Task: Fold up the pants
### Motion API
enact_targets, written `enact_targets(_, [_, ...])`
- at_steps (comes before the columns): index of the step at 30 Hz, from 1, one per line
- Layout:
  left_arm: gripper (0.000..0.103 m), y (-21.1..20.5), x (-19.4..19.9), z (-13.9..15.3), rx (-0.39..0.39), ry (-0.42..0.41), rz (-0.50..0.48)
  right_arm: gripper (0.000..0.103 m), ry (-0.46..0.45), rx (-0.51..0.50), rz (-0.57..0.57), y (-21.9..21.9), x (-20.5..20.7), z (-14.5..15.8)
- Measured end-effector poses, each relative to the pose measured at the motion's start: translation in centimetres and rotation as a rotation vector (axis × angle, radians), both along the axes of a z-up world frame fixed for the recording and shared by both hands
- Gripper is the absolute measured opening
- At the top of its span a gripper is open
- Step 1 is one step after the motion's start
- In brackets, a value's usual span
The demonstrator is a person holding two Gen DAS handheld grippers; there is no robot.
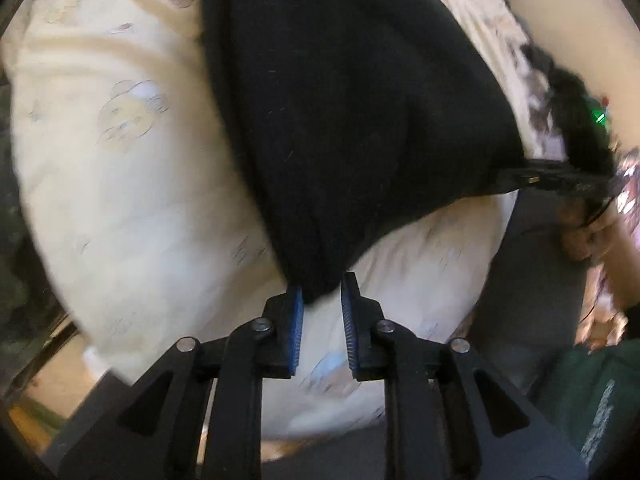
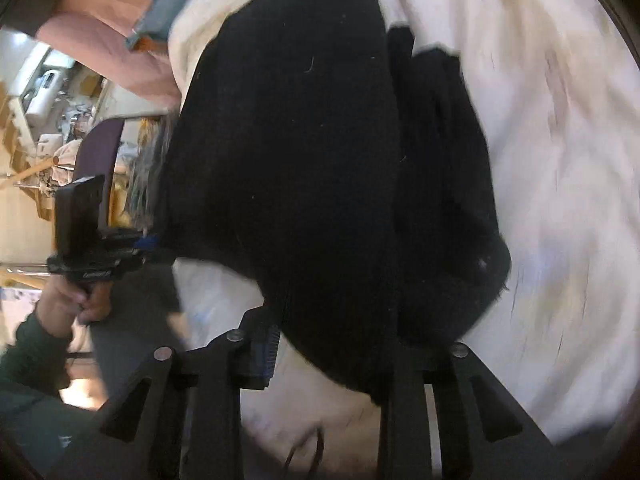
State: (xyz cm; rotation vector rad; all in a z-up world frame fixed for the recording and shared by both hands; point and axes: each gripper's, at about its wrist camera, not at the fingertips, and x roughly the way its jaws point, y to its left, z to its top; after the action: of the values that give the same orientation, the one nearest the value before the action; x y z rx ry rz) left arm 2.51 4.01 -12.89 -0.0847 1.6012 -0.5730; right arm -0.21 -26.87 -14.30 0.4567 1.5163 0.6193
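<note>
Black soft-knit pants (image 1: 352, 120), spread over a cream bedsheet printed with faint bear faces (image 1: 120, 152), blurred with motion in both views. Near end of the fabric lifted off the sheet and stretched between the two grippers; far end lying on the sheet toward its far edge, where a second dark fold (image 2: 440, 184) sits beside the main panel on the right.

Left gripper (image 1: 322, 304), black with blue ribbed pads (image 1: 297, 320), fingers spread, a bunched point of the cloth hanging down into the gap and touching the left pad; the right pad stands clear of it. Seen from the right wrist view, the same tool (image 2: 148, 242) at the left edge of the fabric, blue pad just touching the cloth, held by a hand (image 2: 76, 296) in a dark green sleeve.

Right gripper (image 2: 332, 344) largely buried under the drooping cloth: one blue pad (image 2: 270, 354) visible at the left, the other finger hidden, fabric lying across the space between; cannot tell from here whether pressed on it. From the left wrist view, that tool (image 1: 508, 182) at the right corner of the pants, thin black tips pinched on the fabric edge, cloth pulled taut from that corner.

Pink cushion (image 2: 104, 28) beyond the sheet's far left corner.
</note>
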Motion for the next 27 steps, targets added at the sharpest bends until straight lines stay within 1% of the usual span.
enact_targets(1, [0.016, 0.5, -0.2, 0.6, 0.019, -0.019, -0.006, 0.029, -0.003, 0.003, 0.017, -0.1, -0.4, 0.6])
enact_targets(2, [0.017, 0.9, -0.2, 1.2, 0.017, -0.036, 0.000, 0.029, -0.032, -0.009, 0.033, -0.2, -0.8, 1.7])
enact_targets(4, [0.031, 1.7, 0.8, 2.7, 0.006, -0.087, 0.049, 0.030, -0.056, -0.024, 0.056, -0.3, -0.5, 2.8])
enact_targets(5, [0.044, 2.3, 1.5, 3.4, -0.004, -0.123, 0.108, 0.034, -0.047, -0.020, 0.072, -0.3, -0.1, 3.2])
enact_targets(6, [0.048, 2.7, 2.0, 3.7, -0.019, -0.138, 0.147, 0.039, -0.028, -0.008, 0.084, -0.3, 0.1, 3.3])
enact_targets(7, [0.048, 3.3, 2.5, 3.8, -0.052, -0.147, 0.196, 0.040, -0.014, 0.003, 0.098, -0.4, 0.3, 3.4])
enact_targets(9, [0.048, 4.3, 3.4, 3.8, -0.087, -0.149, 0.291, 0.043, 0.015, 0.011, 0.121, -0.8, 0.2, 3.2])
enact_targets(11, [0.048, 4.7, 3.7, 3.5, -0.115, -0.151, 0.353, 0.043, 0.057, 0.010, 0.092, -1.4, -0.4, 2.2])
enact_targets(12, [0.048, 4.7, 3.7, 3.2, -0.129, -0.162, 0.384, 0.043, 0.054, 0.017, 0.069, -1.8, -0.6, 2.0])
enact_targets(13, [0.048, 4.6, 3.9, 2.9, -0.145, -0.167, 0.397, 0.043, 0.035, 0.028, 0.037, -2.5, -0.8, 1.9])
enact_targets(15, [0.048, 4.2, 3.5, 2.3, -0.181, -0.184, 0.421, 0.043, -0.061, 0.008, -0.101, -3.9, -1.1, 2.7])
enact_targets(16, [0.048, 4.0, 3.5, 2.1, -0.208, -0.201, 0.428, 0.043, -0.107, -0.020, -0.119, -3.9, -1.5, 3.1])
enact_targets(17, [0.048, 3.7, 3.4, 1.8, -0.223, -0.214, 0.433, 0.043, -0.173, -0.086, -0.102, -3.2, -1.9, 3.9])
enact_targets(19, [0.048, 2.7, 3.2, 0.9, -0.216, -0.209, 0.429, 0.044, -0.231, -0.161, -0.076, -2.0, -2.5, 4.8])
enact_targets(20, [0.048, 2.5, 3.4, 0.8, -0.203, -0.205, 0.421, 0.044, -0.230, -0.204, -0.052, -1.5, -2.7, 5.2])
enact_targets(21, [0.048, 2.3, 3.5, 0.7, -0.185, -0.208, 0.417, 0.044, -0.192, -0.210, -0.030, -1.3, -2.9, 5.2])
enact_targets(23, [0.049, 2.3, 3.8, 0.5, -0.187, -0.216, 0.417, 0.044, -0.056, -0.163, 0.055, -1.6, -3.2, 4.8])
enact_targets(24, [0.049, 2.3, 3.8, 0.4, -0.193, -0.211, 0.414, 0.053, -0.035, -0.154, 0.074, -1.7, -3.2, 5.2])
enact_targets(25, [0.049, 2.2, 3.8, 0.3, -0.194, -0.204, 0.409, 0.065, -0.025, -0.151, 0.077, -2.3, -3.4, 5.7])
enact_targets(26, [0.049, 2.0, 3.8, 0.2, -0.195, -0.198, 0.404, 0.088, -0.005, -0.131, 0.064, -3.5, -3.4, 6.5])
enact_targets(27, [0.049, 1.8, 3.9, 0.0, -0.196, -0.191, 0.398, 0.100, 0.000, -0.094, 0.049, -4.4, -3.3, 7.0])
